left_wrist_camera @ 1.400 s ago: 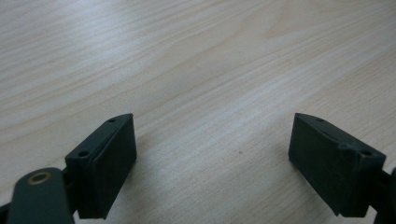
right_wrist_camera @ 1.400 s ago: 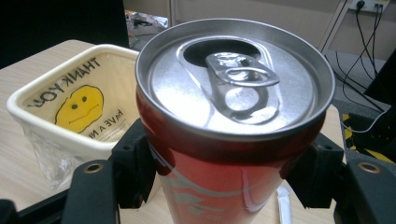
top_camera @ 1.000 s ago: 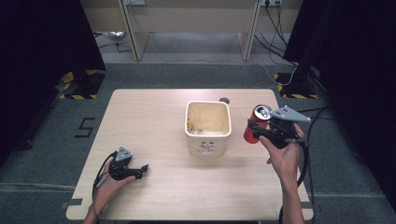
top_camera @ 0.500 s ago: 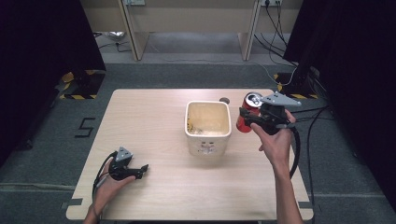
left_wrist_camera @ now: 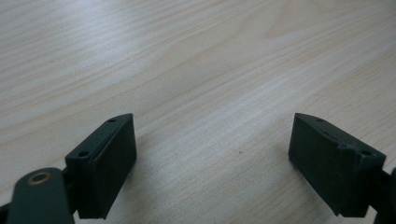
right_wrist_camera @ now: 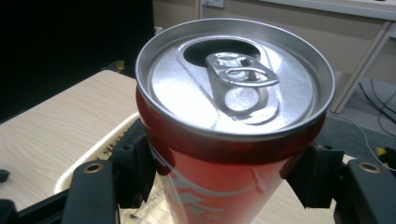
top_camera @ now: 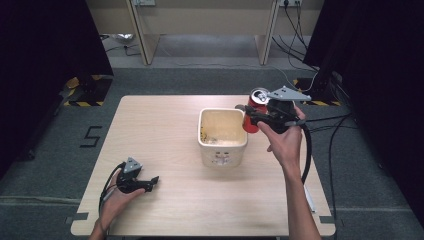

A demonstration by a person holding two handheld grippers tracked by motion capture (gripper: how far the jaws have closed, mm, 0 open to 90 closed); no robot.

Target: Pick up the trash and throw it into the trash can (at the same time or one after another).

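1. Lower left of the high view: left gripper (top_camera: 148, 182) resting low on the table (top_camera: 160, 130), cradled in the left hand (top_camera: 117, 195), cable looping off toward the near edge.
2. Left gripper view: jaws spread wide, one at the lower left of the frame, one at the lower right, bare pale wood grain between them, nothing held.
3. Centre of the high view: cream square bin (top_camera: 223, 136) standing upright on the table, open on top, some small yellowish bits inside along its left wall.
4. Just right of the bin, up in the air: red can (top_camera: 255, 116), silver top facing up and slightly tilted, its lower part level with the bin's upper right corner.
5. Clamped on that can: right gripper (top_camera: 248, 118), jaws pressed against the red sides, grey three-cornered plate on top, right hand (top_camera: 283, 142) below it in the frame, forearm running down to the bottom edge.
6. Right gripper view: can (right_wrist_camera: 233, 121) large in the centre, opening already punched, pull tab lying flat on the lid, black jaws hugging it left and right; bin rim (right_wrist_camera: 100, 149) at the lower left behind the can, table beyond it.
7. Far right of the high view: black cable curving down from the right gripper past the table's right edge.
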